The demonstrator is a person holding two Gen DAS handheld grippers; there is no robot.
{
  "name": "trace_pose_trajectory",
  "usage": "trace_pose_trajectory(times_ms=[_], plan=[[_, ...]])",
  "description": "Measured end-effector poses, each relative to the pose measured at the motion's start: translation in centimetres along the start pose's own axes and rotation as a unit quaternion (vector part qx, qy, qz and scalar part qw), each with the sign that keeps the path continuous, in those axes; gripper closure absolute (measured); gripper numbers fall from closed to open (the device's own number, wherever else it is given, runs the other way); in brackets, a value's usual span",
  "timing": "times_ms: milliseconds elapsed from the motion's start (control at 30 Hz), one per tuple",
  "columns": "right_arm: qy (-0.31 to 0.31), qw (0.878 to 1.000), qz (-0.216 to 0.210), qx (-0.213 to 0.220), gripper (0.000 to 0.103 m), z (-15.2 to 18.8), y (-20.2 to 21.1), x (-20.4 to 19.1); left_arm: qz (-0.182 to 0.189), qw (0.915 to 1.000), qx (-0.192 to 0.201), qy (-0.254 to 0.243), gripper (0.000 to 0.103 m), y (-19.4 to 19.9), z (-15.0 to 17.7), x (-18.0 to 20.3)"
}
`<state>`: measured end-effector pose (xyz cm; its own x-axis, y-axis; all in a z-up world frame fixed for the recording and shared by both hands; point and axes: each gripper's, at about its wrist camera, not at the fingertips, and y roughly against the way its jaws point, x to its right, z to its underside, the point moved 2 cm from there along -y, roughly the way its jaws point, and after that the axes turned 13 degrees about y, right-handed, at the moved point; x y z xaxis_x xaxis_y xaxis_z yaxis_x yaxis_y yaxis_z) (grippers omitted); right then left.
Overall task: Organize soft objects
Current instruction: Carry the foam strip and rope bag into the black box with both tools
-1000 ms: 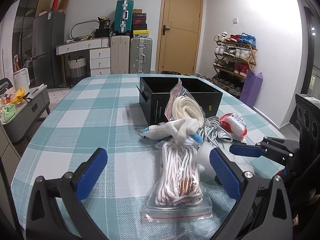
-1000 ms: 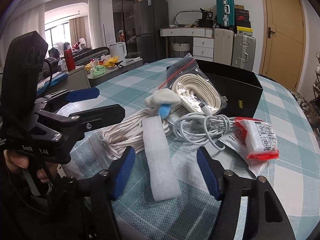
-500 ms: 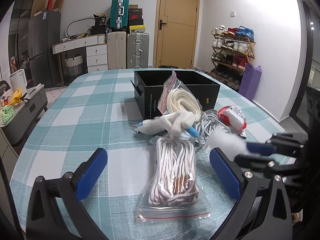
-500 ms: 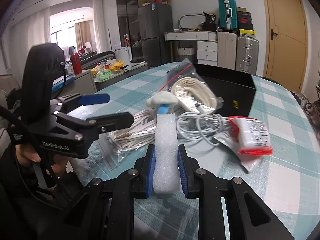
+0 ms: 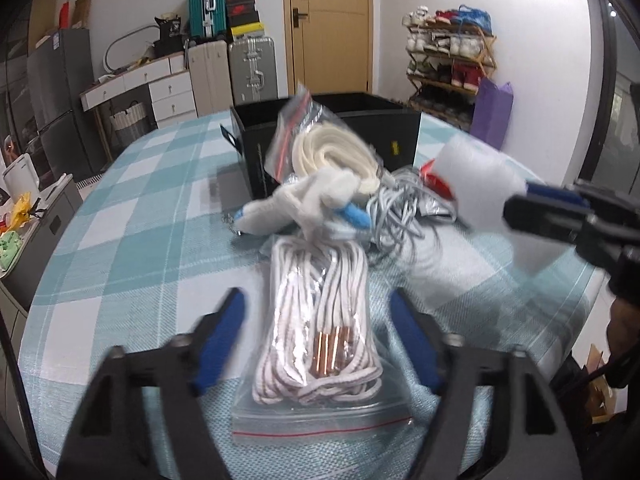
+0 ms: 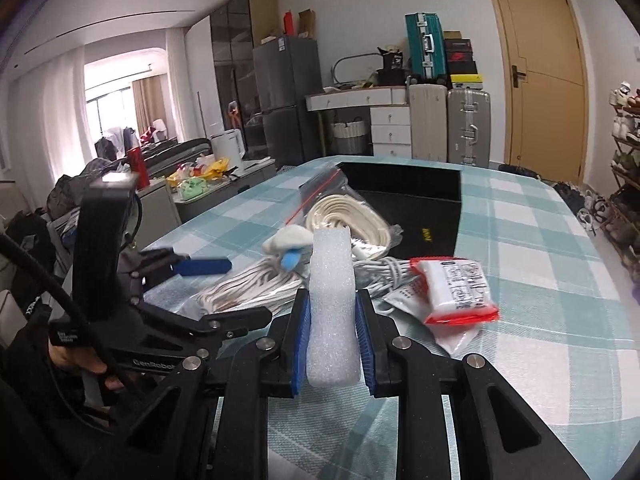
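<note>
My right gripper (image 6: 332, 340) is shut on a white foam strip (image 6: 332, 300) and holds it above the table; it also shows in the left wrist view (image 5: 476, 184). My left gripper (image 5: 320, 340) is open around a clear bag of white rope (image 5: 320, 312) that lies on the table. Behind it lie a white and blue plush toy (image 5: 304, 200), a bag of cream strap (image 5: 336, 156), a grey cable bundle (image 5: 396, 208) and a red and white packet (image 6: 456, 288). A black open box (image 6: 404, 196) stands behind them.
The table (image 5: 140, 240) has a teal checked cloth. Its right edge is near a purple bag (image 5: 492, 112) and a shoe rack (image 5: 452, 64). Suitcases (image 5: 252, 68) and a door stand at the far wall. A cart with clutter (image 6: 200, 184) stands left of the table.
My right gripper has lifted the foam strip higher off the table. My left gripper has moved forward over the rope bag, and its fingers have narrowed around it.
</note>
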<state>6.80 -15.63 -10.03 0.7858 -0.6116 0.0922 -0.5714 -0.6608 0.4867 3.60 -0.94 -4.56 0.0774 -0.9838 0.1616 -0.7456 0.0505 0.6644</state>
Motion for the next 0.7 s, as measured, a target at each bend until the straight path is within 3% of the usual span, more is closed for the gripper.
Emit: trace_pose_trajectory(times_ms=[133,233,467,700], plan=[[-0.004,1.0,0.007,0.001,0.081,0.0,0.3,0.3,0.01,0.9999,-0.003,0.012,0.062,0.1,0.1,-0.2],[-0.008,1.0,0.015,0.003,0.081,-0.1,0.5,0.6,0.028,0.9994,0.001,0.02,0.068,0.9,-0.1,-0.5],[-0.019,0.999,0.034,0.018,0.081,-0.6,1.3,1.4,0.073,0.9959,0.03,0.043,0.07,3.3,-0.6,-1.3],[-0.027,0.998,0.047,0.039,0.081,-1.5,2.3,2.1,0.09,0.9919,0.058,0.068,0.07,5.3,-1.8,-2.4]])
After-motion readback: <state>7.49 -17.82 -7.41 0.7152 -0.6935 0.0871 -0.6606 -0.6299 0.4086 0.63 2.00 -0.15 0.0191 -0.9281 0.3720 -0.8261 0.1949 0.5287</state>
